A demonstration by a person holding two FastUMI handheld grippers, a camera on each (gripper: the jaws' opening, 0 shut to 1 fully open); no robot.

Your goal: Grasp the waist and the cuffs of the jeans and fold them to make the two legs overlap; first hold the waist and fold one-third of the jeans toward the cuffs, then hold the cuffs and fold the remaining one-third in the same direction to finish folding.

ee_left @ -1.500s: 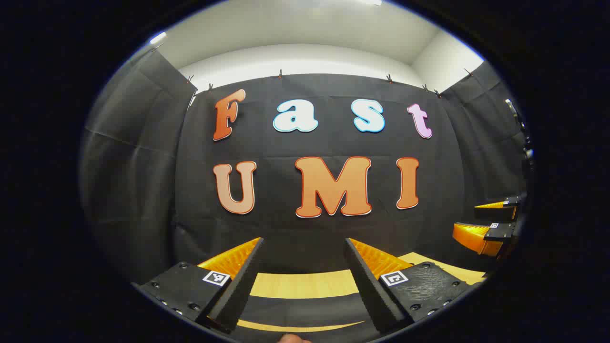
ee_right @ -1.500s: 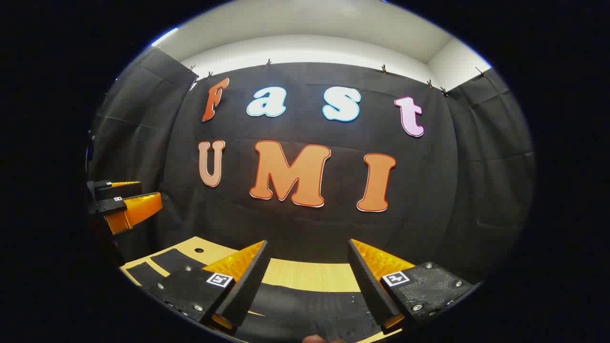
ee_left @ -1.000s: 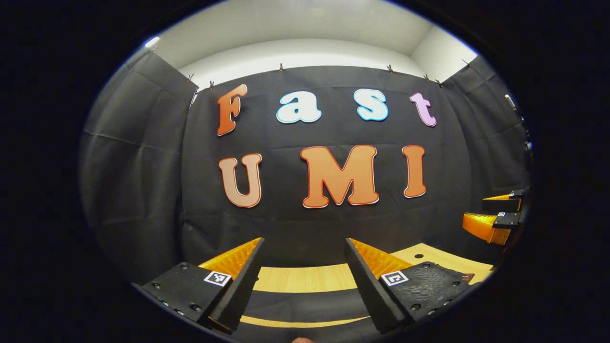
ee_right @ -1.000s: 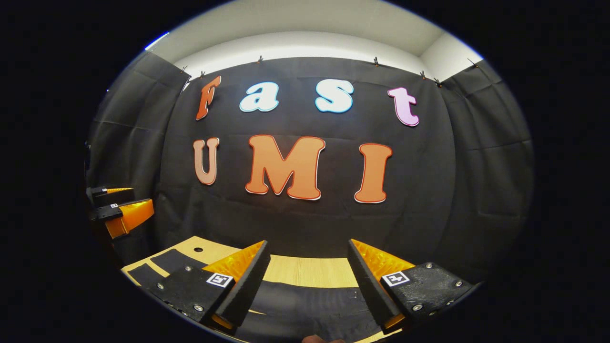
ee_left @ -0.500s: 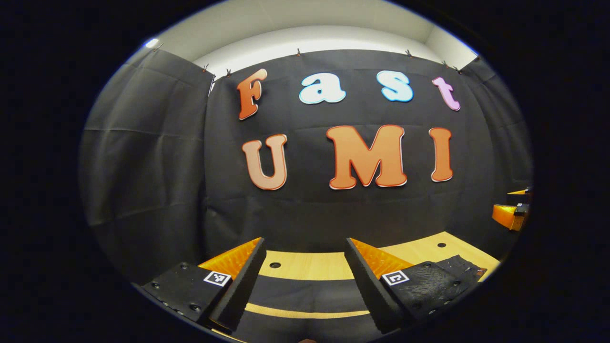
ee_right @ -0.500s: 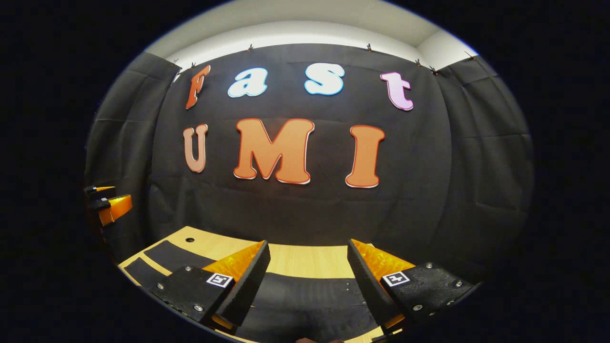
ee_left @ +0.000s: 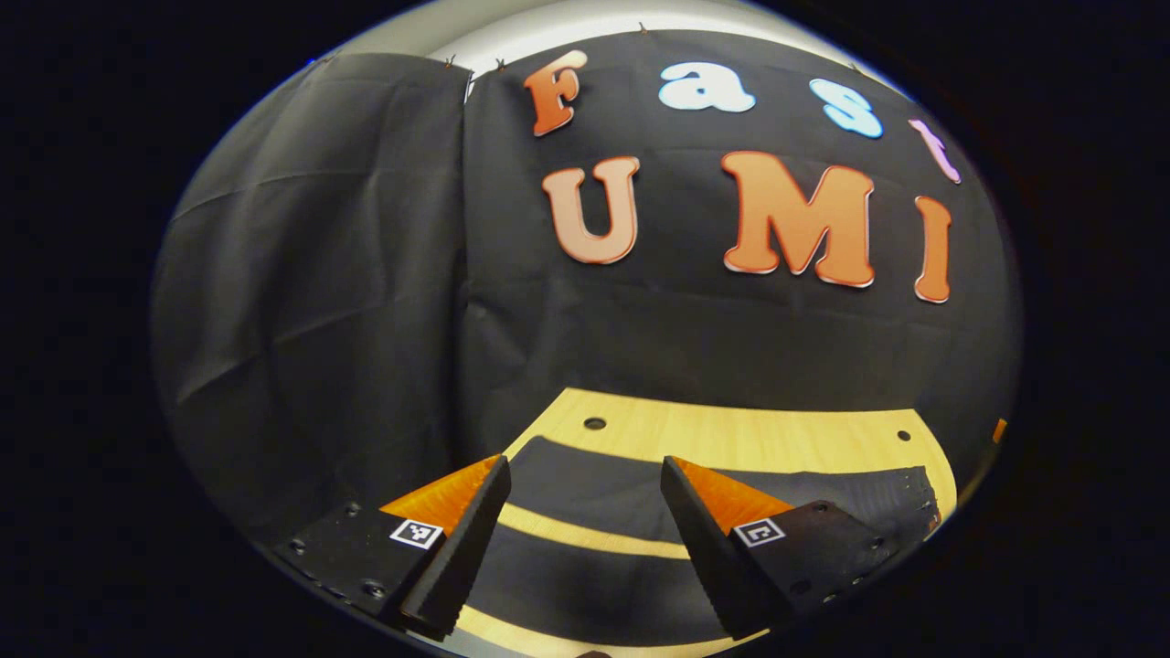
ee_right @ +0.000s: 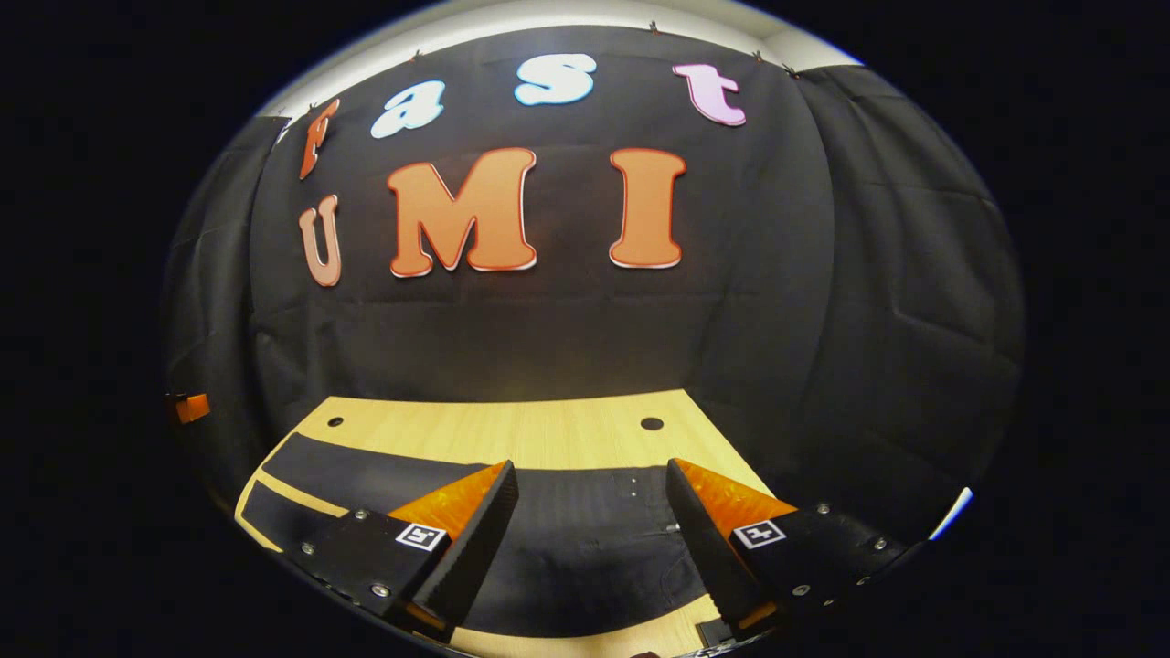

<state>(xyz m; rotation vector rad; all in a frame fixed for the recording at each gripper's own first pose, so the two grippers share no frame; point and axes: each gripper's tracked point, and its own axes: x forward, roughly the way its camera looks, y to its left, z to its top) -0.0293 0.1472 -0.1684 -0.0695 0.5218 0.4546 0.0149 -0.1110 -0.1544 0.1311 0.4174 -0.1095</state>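
Black jeans point(ee_left: 594, 480) lie flat across the wooden table point(ee_left: 731, 429), the two legs side by side with a strip of wood between them. My left gripper point(ee_left: 585, 466) hovers open above the legs, holding nothing. In the right gripper view the jeans point(ee_right: 567, 530) show their wider upper part with rivets, and the legs run off to the left. My right gripper point(ee_right: 592, 466) hangs open over that part, holding nothing. A sliver of the left gripper point(ee_right: 187, 407) shows at the far left edge there.
The table point(ee_right: 512, 425) is light wood with small round holes point(ee_right: 652, 423) near its back edge. Black cloth walls close in behind and on both sides. A bare band of wood runs behind the jeans.
Both views have tipped downward, so more of the table and jeans shows. The left view has swung left and the right view right, and each gripper has slid toward the edge of the other's view.
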